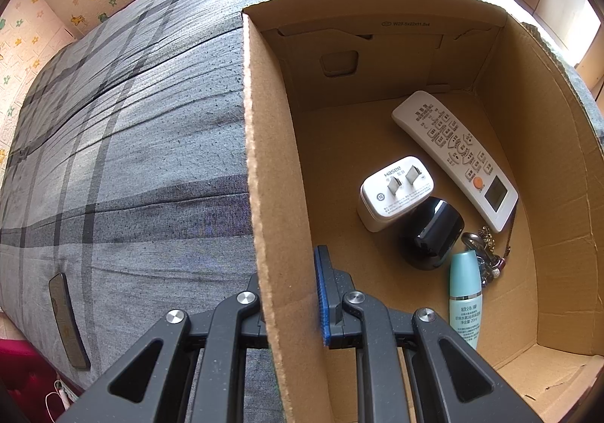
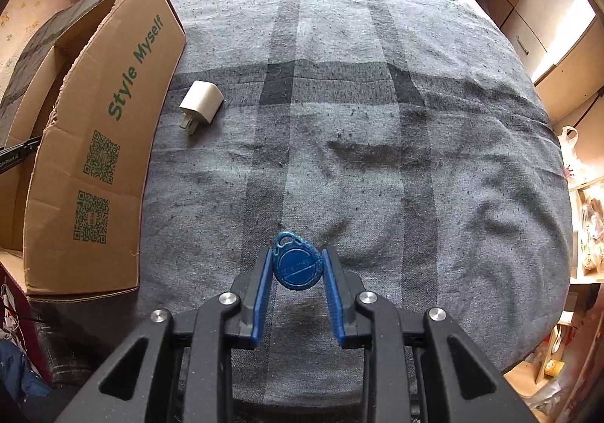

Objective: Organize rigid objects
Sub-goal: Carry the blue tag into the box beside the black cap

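Left tongs [image 1: 290,294]: clamped on cardboard box [image 1: 264,166] wall | Right tongs [image 2: 298,268]: gripped blue key fob [image 2: 298,264] above bed [image 2: 377,121] | White charger [image 2: 201,102]: on bed beside box | Box held remote [image 1: 453,158], adapter [image 1: 392,192], bottle [image 1: 465,294].

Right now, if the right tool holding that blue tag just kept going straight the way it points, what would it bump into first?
Most likely the grey checked bedcover. The right tool points steeply down with the blue key fob pinched between its pads, and only bare fabric lies below. The white charger and the cardboard box sit well off to the side.
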